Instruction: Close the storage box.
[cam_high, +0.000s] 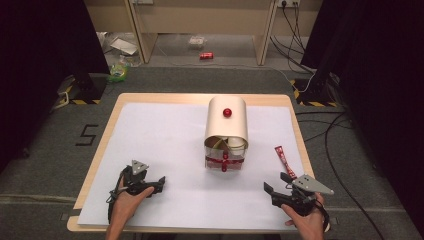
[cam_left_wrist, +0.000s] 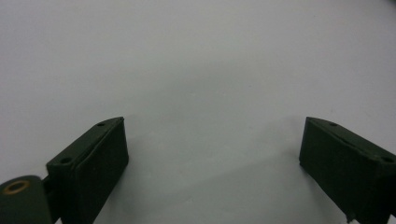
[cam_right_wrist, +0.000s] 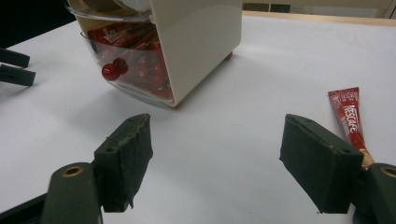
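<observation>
While the red coffee stick (cam_right_wrist: 349, 117) is lying flat on the white sheet (cam_high: 165, 145), just ahead of my right gripper (cam_right_wrist: 217, 163) and off toward its right jaw, I am treating it as the thing to pick up. It is sitting apart from the cream drawer box (cam_high: 227, 125), whose clear lower drawer (cam_right_wrist: 135, 70) is standing pulled out and holding more red sticks behind a red knob (cam_right_wrist: 110, 71). My right gripper is spread wide with nothing between the jaws, and my left gripper (cam_left_wrist: 212, 158) is likewise released, hovering over bare sheet at the near left. To do this step well I am judging that the right jaws should shift toward the stick and straddle it across its narrow width, coming down low (it is thin, so a high pinch would likely slide off). Room is generous: open sheet is lying between the stick and the box, though the stick is resting fairly near the table's right edge (cam_high: 300, 145), so I am minding not to nudge it outward.
</observation>
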